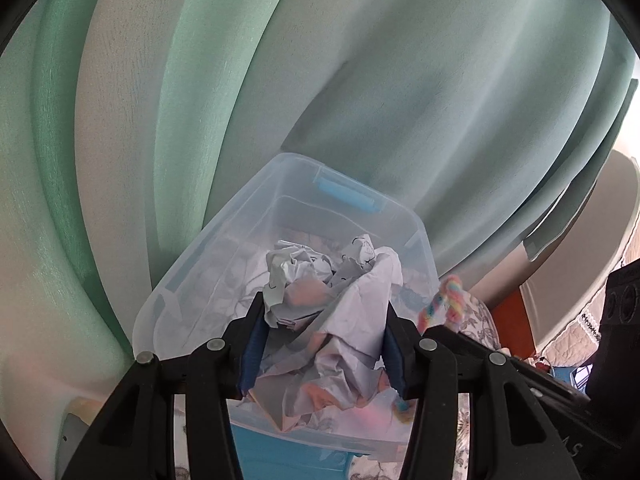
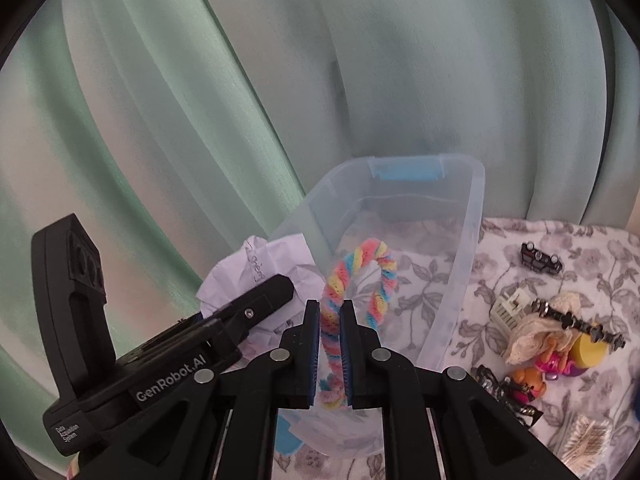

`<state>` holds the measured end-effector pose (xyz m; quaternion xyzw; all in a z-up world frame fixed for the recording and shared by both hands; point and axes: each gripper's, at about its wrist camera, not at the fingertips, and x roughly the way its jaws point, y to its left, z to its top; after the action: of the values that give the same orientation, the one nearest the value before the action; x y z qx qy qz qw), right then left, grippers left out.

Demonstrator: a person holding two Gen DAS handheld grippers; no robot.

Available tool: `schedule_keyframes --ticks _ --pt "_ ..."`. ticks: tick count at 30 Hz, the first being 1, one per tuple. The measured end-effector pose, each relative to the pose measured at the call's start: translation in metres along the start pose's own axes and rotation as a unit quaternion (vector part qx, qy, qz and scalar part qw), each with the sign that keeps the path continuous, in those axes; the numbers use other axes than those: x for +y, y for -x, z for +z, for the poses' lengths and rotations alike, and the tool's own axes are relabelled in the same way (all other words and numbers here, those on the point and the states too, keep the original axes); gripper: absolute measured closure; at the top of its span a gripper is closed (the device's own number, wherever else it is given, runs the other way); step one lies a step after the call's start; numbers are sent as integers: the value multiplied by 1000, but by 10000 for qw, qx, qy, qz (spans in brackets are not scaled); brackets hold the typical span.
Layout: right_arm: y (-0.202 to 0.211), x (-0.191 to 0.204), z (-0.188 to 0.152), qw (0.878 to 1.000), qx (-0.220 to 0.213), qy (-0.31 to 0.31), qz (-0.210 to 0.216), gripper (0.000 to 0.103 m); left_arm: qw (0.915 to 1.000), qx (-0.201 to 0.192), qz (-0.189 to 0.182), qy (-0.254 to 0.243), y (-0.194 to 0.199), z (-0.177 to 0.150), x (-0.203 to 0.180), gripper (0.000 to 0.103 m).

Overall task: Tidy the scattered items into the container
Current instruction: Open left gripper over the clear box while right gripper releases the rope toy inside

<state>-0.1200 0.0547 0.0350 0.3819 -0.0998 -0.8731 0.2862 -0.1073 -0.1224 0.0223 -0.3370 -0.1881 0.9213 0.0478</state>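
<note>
Right hand-held gripper (image 2: 330, 344) pinches a rainbow-striped fuzzy chenille loop (image 2: 362, 280), holding it over the open clear plastic storage bin (image 2: 474, 216). Left hand-held gripper (image 1: 324, 344) clamps a wad of crumpled white paper (image 1: 336, 320) above the same bin. Scattered trinkets — a black beaded bracelet (image 2: 576, 322) among them — lie on the floral-print bedspread (image 2: 580, 248).
</note>
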Motion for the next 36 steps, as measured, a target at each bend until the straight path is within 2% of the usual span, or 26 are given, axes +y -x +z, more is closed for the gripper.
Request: schedule_keyframes --ticks 9,13,18,23,36 --pt "-2 -2 -1 9997 95 50 -240 90 9999 66 107 -55 -9 0 -5 48" --pt "1 -7 -2 9996 91 -19 -248 85 9997 103 193 -62 -9 -1 -7 44" --pt "6 -10 -1 9995 29 -42 -302 71 9996 89 273 -37 -4 -1 -8 40" --pt "17 -11 -2 9993 -102 -83 -341 58 9995 96 314 -17 1 -3 -9 30" --pt "56 -18 -7 9980 -385 -270 -419 48 9995 34 290 -151 19 -3 -25 28"
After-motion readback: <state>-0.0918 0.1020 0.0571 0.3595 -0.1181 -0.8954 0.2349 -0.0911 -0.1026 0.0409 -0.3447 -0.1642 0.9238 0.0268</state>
